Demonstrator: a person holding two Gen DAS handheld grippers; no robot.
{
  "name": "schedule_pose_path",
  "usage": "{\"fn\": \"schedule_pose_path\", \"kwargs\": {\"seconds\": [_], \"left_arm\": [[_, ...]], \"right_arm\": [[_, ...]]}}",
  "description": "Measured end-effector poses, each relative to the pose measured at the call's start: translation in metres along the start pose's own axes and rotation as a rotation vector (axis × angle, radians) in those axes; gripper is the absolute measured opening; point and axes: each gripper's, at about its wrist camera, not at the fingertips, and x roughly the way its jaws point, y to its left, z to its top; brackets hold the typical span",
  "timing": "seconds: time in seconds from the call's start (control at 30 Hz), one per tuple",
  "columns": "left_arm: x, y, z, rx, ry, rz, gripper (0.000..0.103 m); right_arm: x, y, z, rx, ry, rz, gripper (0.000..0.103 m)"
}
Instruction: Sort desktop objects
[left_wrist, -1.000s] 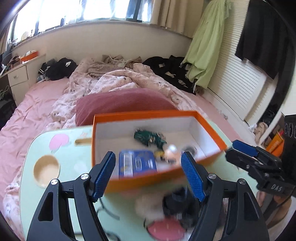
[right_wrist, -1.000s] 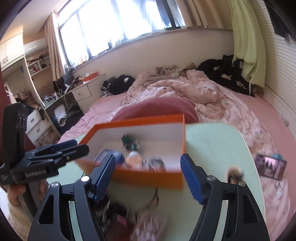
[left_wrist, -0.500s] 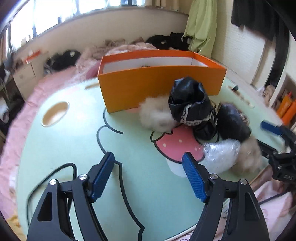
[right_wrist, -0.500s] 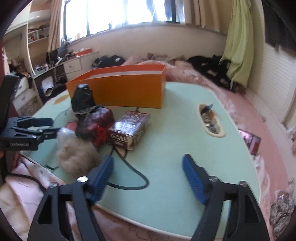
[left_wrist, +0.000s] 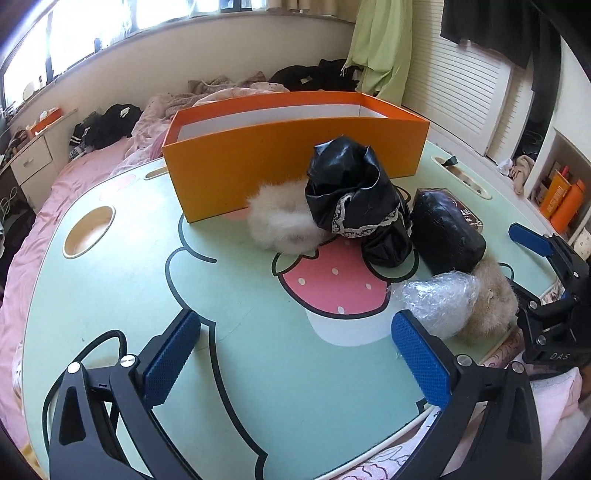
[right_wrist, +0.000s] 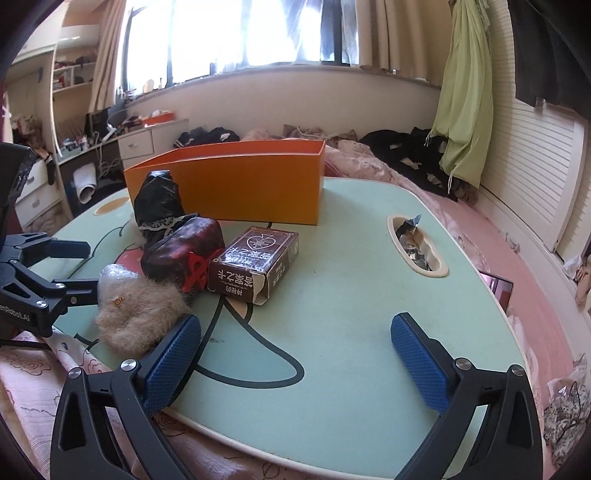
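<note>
Hovering both claws over the mint lap table (left_wrist: 110, 280), jaws just spread wide, nothing between them. We're picking a first item, probably: our right gripper (right_wrist: 295, 354) sits nearest the tan fur pom (right_wrist: 136, 314) and card box (right_wrist: 255, 264); left gripper (left_wrist: 295, 354) faces open tabletop. Orange box (left_wrist: 295, 155) waits behind; the pom sits close to the near edge.

The right gripper (left_wrist: 532, 280) carries white letters "DAS" low on its black body. The left gripper (right_wrist: 55, 266) reads "enRobot.AI", its start cut off by the frame edge. The brown box (right_wrist: 255, 264) bears a spade emblem and Chinese characters on its end, too small to read surely.
</note>
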Motion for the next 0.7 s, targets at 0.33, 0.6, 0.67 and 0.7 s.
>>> {"fn": "schedule_pose_path", "kwargs": {"seconds": [0.33, 0.6, 0.67, 0.7], "left_arm": [[0.0018, -0.0012, -0.0005, 0.001, -0.003, -0.001, 0.103], [0.0026, -0.0005, -0.0003, 0.001, -0.003, -0.001, 0.103], [0.0025, -0.0007, -0.0004, 0.002, -0.003, -0.001, 0.103], [0.0033, 0.0003, 0.0002, 0.002, -0.004, -0.002, 0.103]], "right_arm": [[0.0003, 0.0005, 0.0, 0.0, -0.001, 0.0, 0.103], [-0.0017, 0.0036, 0.0004, -0.002, -0.014, 0.006, 0.103], [-0.0013, 0.0034, 0.0009, -0.006, -0.027, 0.014, 0.103], [-0.0017, 0.0035, -0.0013, -0.007, -0.033, 0.016, 0.103]]}}
